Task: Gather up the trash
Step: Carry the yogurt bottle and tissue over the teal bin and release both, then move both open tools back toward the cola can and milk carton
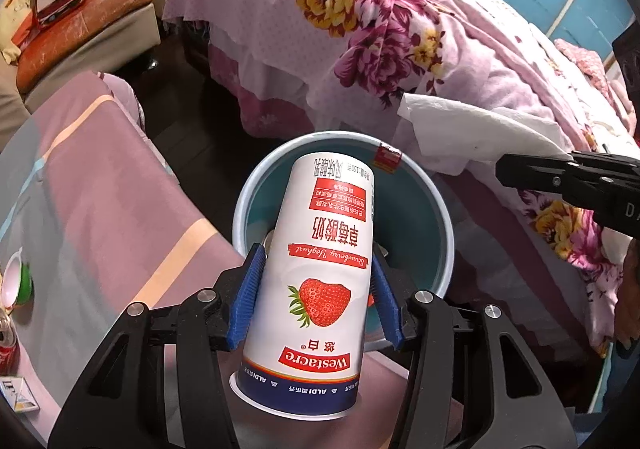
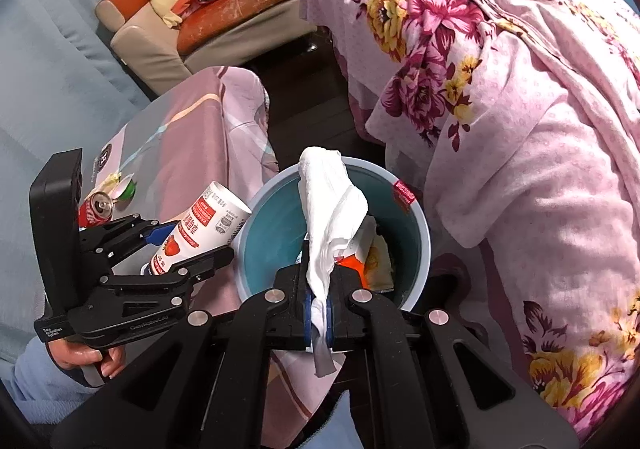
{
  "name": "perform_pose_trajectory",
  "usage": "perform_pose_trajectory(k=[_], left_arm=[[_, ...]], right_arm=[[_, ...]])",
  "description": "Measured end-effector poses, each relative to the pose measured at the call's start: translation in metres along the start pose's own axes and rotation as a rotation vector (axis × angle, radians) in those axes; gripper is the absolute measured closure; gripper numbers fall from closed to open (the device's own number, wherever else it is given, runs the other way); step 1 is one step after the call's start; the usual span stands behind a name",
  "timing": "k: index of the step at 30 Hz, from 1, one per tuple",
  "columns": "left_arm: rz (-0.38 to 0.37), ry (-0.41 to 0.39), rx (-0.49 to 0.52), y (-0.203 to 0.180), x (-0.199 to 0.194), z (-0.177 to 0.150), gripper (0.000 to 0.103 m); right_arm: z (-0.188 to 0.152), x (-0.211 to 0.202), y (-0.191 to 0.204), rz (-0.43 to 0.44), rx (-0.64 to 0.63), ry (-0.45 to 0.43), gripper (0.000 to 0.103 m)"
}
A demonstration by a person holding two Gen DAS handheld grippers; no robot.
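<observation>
Although the yogurt cup (image 1: 320, 269) fills the middle of the left wrist view and covers much of the trash bin (image 1: 436, 217) behind it, the bin's pale rim and teal inner wall show around it, with a small red label on the far rim. From the right wrist view the bin (image 2: 276, 225) holds some crumpled orange and yellowish wrappers (image 2: 376, 257) at its bottom, partly screened by the tissue (image 2: 332, 217), so what else lies there cannot be made out. The left gripper (image 1: 316, 289) has its 2 blue fingers (image 1: 248, 301) pressed on either side of the cup, which points bottom first toward the bin's mouth, its open rim nearest the camera. The right gripper (image 2: 318, 313) has its fingers closed tight on the white tissue, which stands up over the bin's near rim; its lower tail hangs out below the fingers. In the left view only the tip of the right gripper (image 1: 532, 173) enters from the right edge. A hand (image 2: 88, 361) grips the left gripper's handle, cut off by the frame. On the table (image 2: 200, 121), draped in pink striped cloth, a red soda can (image 2: 96, 209) and a green bowl (image 2: 126, 189) sit behind the left gripper, half hidden. A floral bed (image 2: 520, 129) stands just beside the bin.
</observation>
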State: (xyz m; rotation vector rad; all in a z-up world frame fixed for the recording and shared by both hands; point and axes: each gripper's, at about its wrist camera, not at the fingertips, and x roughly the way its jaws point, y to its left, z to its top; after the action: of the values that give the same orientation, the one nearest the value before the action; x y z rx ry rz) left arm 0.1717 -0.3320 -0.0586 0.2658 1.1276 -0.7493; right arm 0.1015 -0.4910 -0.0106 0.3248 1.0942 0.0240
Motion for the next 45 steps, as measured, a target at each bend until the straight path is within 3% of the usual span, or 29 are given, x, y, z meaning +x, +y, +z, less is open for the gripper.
perform_pose_trajectory(k=[2, 6, 11, 13, 24, 29, 30, 31, 33, 40, 45], left_arm=[[-0.004, -0.002, -0.003, 0.001, 0.002, 0.002, 0.048], [0.003, -0.032, -0.014, 0.005, 0.000, 0.004, 0.024], [0.009, -0.027, -0.032, 0.011, -0.002, 0.002, 0.022], [0.013, -0.025, -0.044, 0.015, -0.003, -0.001, 0.014], [0.028, -0.044, -0.097, 0.036, -0.014, -0.013, 0.013], [0.036, -0.049, -0.095, 0.040, -0.017, -0.015, 0.012], [0.038, -0.049, -0.095, 0.042, -0.018, -0.016, 0.012], [0.039, -0.049, -0.097, 0.043, -0.018, -0.016, 0.012], [0.037, -0.047, -0.104, 0.046, -0.019, -0.019, 0.012], [0.039, -0.041, -0.127, 0.056, -0.023, -0.027, 0.012], [0.040, -0.046, -0.142, 0.060, -0.029, -0.034, 0.012]], right_arm=[[0.001, 0.002, -0.002, -0.001, 0.005, 0.003, 0.098], [0.004, 0.005, -0.003, -0.011, 0.012, 0.010, 0.098], [0.007, 0.010, 0.000, -0.021, 0.011, 0.019, 0.098], [0.007, 0.012, 0.003, -0.023, 0.006, 0.025, 0.098], [0.012, 0.031, 0.015, -0.032, -0.008, 0.072, 0.098], [0.011, 0.040, 0.019, -0.038, -0.003, 0.098, 0.093], [0.011, 0.042, 0.020, -0.039, -0.001, 0.102, 0.088], [0.012, 0.043, 0.020, -0.040, -0.001, 0.104, 0.074], [0.012, 0.043, 0.023, -0.053, -0.009, 0.097, 0.056], [0.012, 0.040, 0.028, -0.071, -0.001, 0.092, 0.035], [0.012, 0.034, 0.032, -0.084, 0.002, 0.089, 0.028]])
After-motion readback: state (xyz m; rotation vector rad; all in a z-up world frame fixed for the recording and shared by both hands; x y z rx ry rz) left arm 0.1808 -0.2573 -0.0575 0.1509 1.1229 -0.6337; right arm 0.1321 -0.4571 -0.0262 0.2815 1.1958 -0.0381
